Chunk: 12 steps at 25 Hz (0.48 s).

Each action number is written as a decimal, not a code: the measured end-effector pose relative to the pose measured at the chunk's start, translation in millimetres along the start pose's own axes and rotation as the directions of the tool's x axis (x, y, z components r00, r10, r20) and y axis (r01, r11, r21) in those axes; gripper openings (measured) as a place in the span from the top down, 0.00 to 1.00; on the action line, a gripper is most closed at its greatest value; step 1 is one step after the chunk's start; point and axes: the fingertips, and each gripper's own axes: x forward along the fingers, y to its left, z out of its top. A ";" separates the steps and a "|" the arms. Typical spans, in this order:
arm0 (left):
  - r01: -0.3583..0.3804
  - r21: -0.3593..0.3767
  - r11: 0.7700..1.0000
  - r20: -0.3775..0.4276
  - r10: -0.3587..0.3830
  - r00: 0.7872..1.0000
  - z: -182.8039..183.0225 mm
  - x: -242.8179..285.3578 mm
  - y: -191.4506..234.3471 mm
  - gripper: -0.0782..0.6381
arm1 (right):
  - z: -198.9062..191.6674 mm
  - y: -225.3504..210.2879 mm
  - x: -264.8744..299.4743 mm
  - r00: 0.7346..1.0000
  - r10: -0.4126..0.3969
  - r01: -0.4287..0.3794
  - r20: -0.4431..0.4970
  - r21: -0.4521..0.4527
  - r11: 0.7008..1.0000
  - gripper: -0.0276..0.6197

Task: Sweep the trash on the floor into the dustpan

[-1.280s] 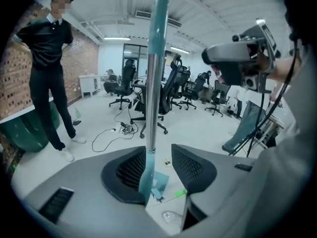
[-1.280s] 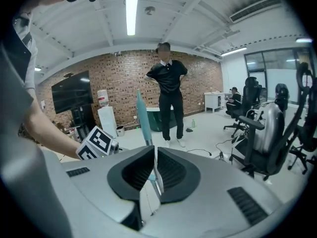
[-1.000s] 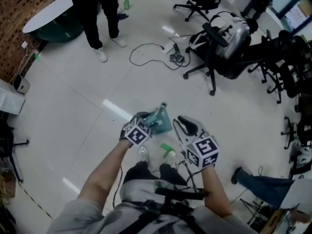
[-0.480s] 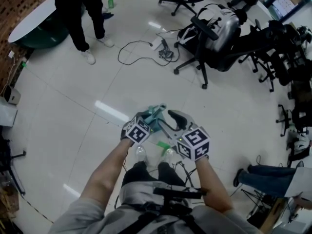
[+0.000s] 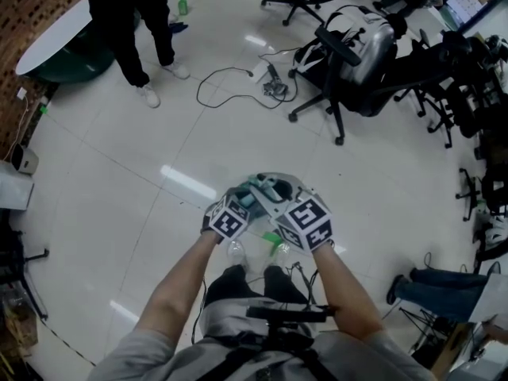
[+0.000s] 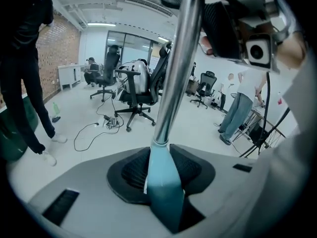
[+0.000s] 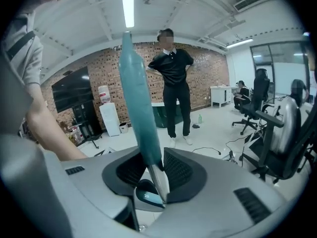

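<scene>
My two grippers meet over the white floor in the head view, the left gripper (image 5: 244, 198) beside the right gripper (image 5: 274, 194). A teal handle (image 5: 259, 187) runs between them. In the left gripper view the left gripper (image 6: 161, 178) is shut on a teal sleeve (image 6: 162, 182) at the foot of a metal pole (image 6: 174, 78), having closed within the last second. In the right gripper view the right gripper (image 7: 151, 175) has just been closing and its pads press a long teal grip (image 7: 138, 108). Green trash (image 5: 271, 236) and a clear bottle (image 5: 234, 251) lie below the grippers. I see no dustpan pan.
A person in black (image 5: 127, 22) stands at the far left by a white table (image 5: 48, 34). A black cable (image 5: 230, 86) loops on the floor. Several office chairs (image 5: 349, 62) crowd the far right. Another person's legs (image 5: 429, 292) are at the right.
The right gripper has moved left to the left gripper and now sits against the teal handle. The left gripper has stayed on the handle.
</scene>
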 end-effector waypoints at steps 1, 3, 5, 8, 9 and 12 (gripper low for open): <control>0.002 -0.001 1.000 0.004 -0.002 1.000 0.6 -0.1 0.4 0.72 | 0.6 -1.0 0.2 1.000 -0.005 0.004 -0.002 -0.015 1.000 0.80; 0.006 -0.007 1.000 0.014 -0.006 1.000 1.3 0.3 -0.3 0.72 | -0.1 -3.9 -0.2 1.000 -0.015 0.015 -0.006 -0.030 0.999 0.81; 0.011 -0.012 1.000 0.025 -0.010 1.000 1.3 0.0 -2.5 0.72 | -0.1 -6.1 -1.5 1.000 -0.017 0.017 -0.004 -0.022 1.000 0.82; 0.017 -0.019 1.000 0.034 -0.016 0.999 1.5 -0.4 -4.8 0.72 | 0.6 -8.8 -2.3 1.000 -0.011 0.011 0.001 -0.010 1.000 0.82; 0.018 -0.020 1.000 0.034 -0.017 0.999 1.8 -0.1 -5.2 0.72 | 0.7 -10.6 -2.1 1.000 -0.012 0.012 0.003 -0.005 1.000 0.82; 0.022 -0.013 1.000 0.026 -0.022 0.999 2.8 2.8 -7.2 0.72 | -0.5 -23.1 -2.9 0.999 -0.038 0.038 0.016 0.036 0.999 0.82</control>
